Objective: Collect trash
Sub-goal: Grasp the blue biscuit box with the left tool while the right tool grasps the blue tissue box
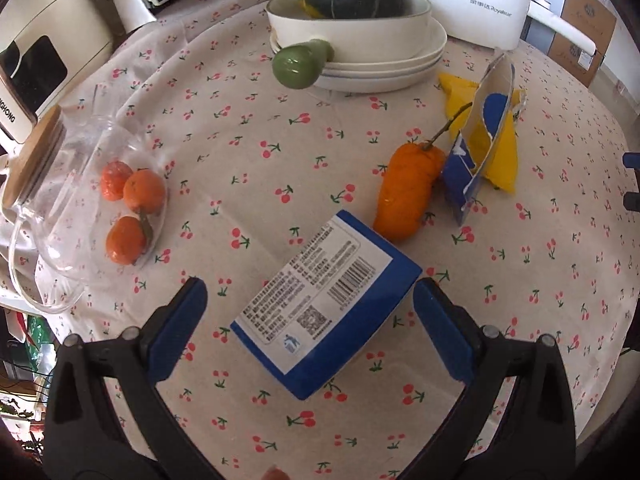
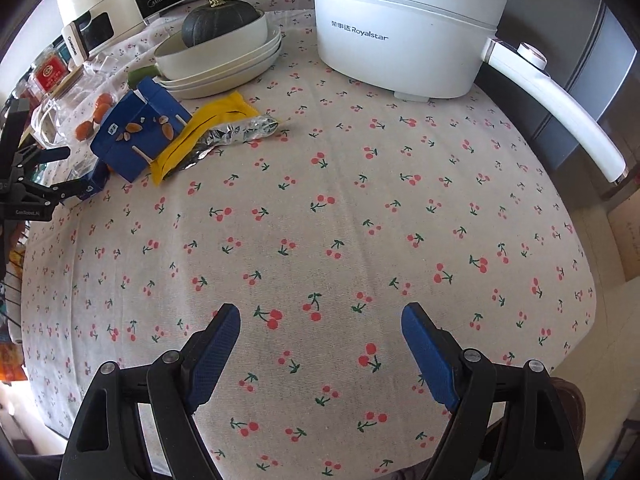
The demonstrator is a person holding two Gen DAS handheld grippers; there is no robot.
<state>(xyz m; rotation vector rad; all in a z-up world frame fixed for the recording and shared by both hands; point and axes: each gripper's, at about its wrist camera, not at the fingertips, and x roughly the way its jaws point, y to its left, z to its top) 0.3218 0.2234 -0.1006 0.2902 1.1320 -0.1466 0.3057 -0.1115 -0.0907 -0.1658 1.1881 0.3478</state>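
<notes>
A blue box with a white label (image 1: 326,308) lies on the cherry-print tablecloth between the fingers of my open left gripper (image 1: 310,294), which is not touching it. A torn blue carton (image 1: 478,148) stands behind it against a yellow wrapper (image 1: 502,156). In the right wrist view the torn blue carton (image 2: 138,136), the yellow wrapper (image 2: 200,136) and a crumpled foil wrapper (image 2: 236,136) lie at the far left. My right gripper (image 2: 320,320) is open and empty over bare cloth, far from them. The left gripper (image 2: 52,172) shows at the left edge.
An orange gourd (image 1: 408,192) lies by the carton. A glass jar (image 1: 68,200) on its side holds small oranges. Stacked white dishes (image 1: 360,36) hold a dark squash. A white electric pot (image 2: 404,32) stands at the back. Appliances line the far edge.
</notes>
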